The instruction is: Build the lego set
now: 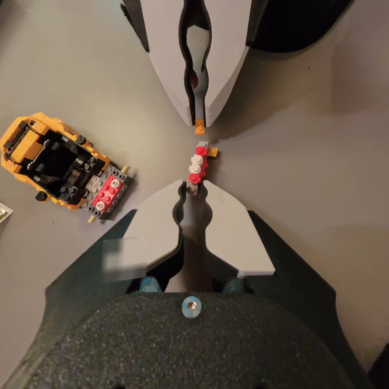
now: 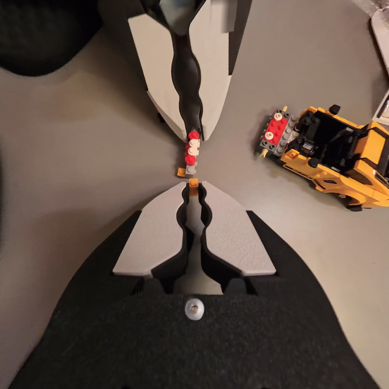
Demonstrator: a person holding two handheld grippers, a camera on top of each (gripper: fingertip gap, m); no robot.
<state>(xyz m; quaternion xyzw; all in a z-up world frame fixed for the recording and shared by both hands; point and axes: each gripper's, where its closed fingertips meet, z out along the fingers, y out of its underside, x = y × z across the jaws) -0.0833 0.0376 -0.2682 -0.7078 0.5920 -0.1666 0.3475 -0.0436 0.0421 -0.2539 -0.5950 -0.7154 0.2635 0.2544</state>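
My left gripper (image 1: 194, 185) is shut on one end of a small grey strip with red and white round studs (image 1: 198, 165); an orange plate (image 1: 213, 152) sticks out at the strip's far end. My right gripper (image 2: 194, 183) is shut on a small orange plate (image 2: 193, 186) and holds it just short of that far end. In the left wrist view the right gripper (image 1: 199, 126) comes from above with the orange plate (image 1: 199, 128). In the right wrist view the left gripper (image 2: 194, 134) holds the strip (image 2: 192, 152). The partly built orange and black car lies on the table (image 1: 61, 166) (image 2: 328, 153).
The grey table (image 1: 294, 168) carries everything. The car's rear shows a red brick with white studs (image 1: 107, 194). A dark rounded object (image 1: 294, 25) lies at the far edge. A pale packet (image 1: 4, 212) is at the left edge, and a pale object (image 2: 382, 42) shows at the right edge. There is about 5 cm between the tips of the two grippers. The pale packet (image 1: 4, 212) is about 20 cm from both grippers' fingertips. The right camera catches it too, in the right wrist view (image 2: 379, 116).
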